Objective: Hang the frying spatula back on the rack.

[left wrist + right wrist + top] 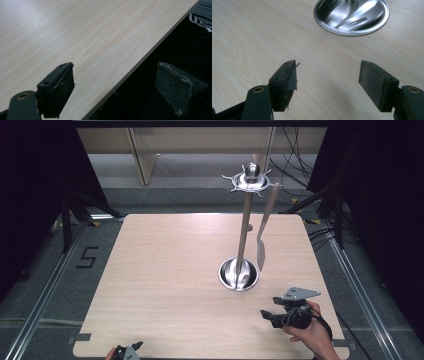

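Utensil stand point(239, 274) upright right of the table point(165, 270) centre, round steel base point(352, 16) on the wood, a spatula point(260, 251) hanging from its hooked top ring point(250, 181). Right tongs point(266, 314) held near the front right edge, just short of that base, jaws spread wide and empty. Left tongs point(131, 350) at the front edge, well apart from the stand, also open, straddling the table's rim
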### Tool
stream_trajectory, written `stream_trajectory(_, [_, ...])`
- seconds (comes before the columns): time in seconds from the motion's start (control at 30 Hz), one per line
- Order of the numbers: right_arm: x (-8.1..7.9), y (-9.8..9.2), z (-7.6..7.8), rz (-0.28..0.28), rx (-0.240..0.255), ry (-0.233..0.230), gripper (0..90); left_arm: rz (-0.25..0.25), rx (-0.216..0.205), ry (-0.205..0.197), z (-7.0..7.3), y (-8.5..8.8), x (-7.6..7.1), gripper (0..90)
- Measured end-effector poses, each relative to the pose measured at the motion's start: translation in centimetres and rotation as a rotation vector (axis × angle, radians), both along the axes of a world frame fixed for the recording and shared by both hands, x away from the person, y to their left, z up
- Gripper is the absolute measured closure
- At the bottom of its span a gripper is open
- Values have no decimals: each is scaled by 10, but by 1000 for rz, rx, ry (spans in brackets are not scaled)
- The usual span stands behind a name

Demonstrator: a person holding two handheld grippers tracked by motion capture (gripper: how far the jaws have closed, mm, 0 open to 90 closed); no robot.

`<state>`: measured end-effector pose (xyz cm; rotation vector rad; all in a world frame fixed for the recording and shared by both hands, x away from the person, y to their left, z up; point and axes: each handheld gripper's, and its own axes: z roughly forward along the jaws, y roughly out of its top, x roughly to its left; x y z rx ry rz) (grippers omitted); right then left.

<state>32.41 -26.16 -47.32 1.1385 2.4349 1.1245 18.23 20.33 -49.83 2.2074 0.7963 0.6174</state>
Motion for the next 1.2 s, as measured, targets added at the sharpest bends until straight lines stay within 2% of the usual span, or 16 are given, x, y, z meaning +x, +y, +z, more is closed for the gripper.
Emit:
stream_trajectory(0.07, [-2, 0, -1, 9, -5, -5, 314, -7, 9, 0, 0, 0, 0, 148])
stream_trajectory(0.1, [-5, 1, -2, -8, 13, 20, 313, 1, -2, 2, 0, 0, 0, 148])
stream_trajectory(0.13, [-3, 0, -4, 16, 5, 3, 311, -5, -7, 3, 0, 0, 0, 148])
stream_trajectory(0.17, [-6, 1, -3, -4, 4, 24, 309, -3, 1, 4, 0, 0, 0, 148])
stream_trajectory(0.2, [-6, -1, -5, 8, -3, 0, 308, -5, 5, 2, 0, 0, 0, 148])
stream_trajectory(0.27, [-8, -1, -6, 8, -1, 18, 306, -6, 6, 2, 0, 0, 0, 148])
stream_trajectory(0.37, [-8, -3, -7, 17, -11, -2, 304, -13, 0, 4, 0, 0, 0, 148])
stream_trajectory(0.4, [-9, -3, -7, 15, -6, 9, 304, -44, 39, 4, 2, 2, 1, 148])
stream_trajectory(0.43, [-10, -3, -8, 13, -12, -3, 303, -5, -6, 5, 0, 0, 0, 148])
stream_trajectory(0.57, [-13, -4, -10, 6, -15, 14, 301, -10, -2, 2, 0, 0, 0, 148])
stream_trajectory(0.73, [-17, -4, -12, 16, -20, -7, 297, -10, -1, 4, 0, 0, 0, 148])
stream_trajectory(0.9, [-23, -2, -15, 9, -11, 17, 278, -5, -1, 9, 0, 0, -1, 148])
stream_trajectory(1.0, [-23, -4, -17, 34, -12, 8, 258, -5, -1, 10, 0, -1, -1, 148])
stream_trajectory(1.13, [-26, -5, -16, -14, -10, -6, 197, -5, 2, 10, 0, -1, -1, 148])
stream_trajectory(1.17, [-29, -4, -16, -33, 3, 16, 189, -5, 2, 10, 0, -1, -1, 148])
stream_trajectory(1.2, [-30, -4, -17, -42, 5, 15, 180, -44, 52, 11, 2, 2, 1, 148])
